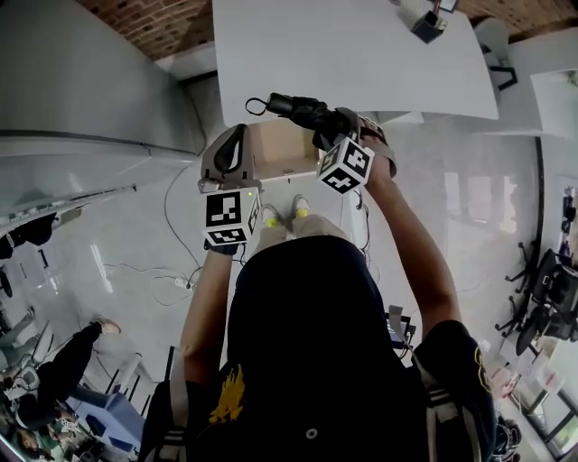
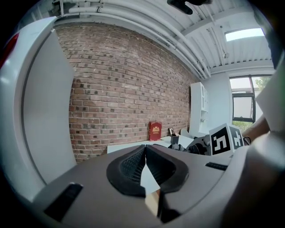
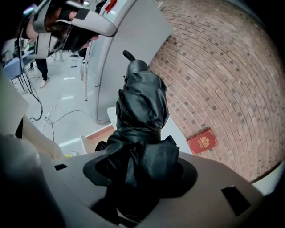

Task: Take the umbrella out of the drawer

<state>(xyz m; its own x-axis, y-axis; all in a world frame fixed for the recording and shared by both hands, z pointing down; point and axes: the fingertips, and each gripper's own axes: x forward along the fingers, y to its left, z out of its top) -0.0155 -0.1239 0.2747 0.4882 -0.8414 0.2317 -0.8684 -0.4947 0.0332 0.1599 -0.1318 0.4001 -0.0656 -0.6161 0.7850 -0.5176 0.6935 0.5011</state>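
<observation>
The folded black umbrella stands up between the jaws of my right gripper, which is shut on its lower end. Its handle points up and away. In the head view the umbrella is held in the air by the right gripper, above the open drawer with its pale wooden inside. My left gripper hangs to the left of the drawer. In its own view the left gripper is shut, pads meeting at the tips with nothing between them. The umbrella shows at that view's right.
A white table stands behind the drawer, with a small dark holder on it. A red book leans against the brick wall. A tall white cabinet rises at the left. Cables lie on the floor; a person stands at the lower left.
</observation>
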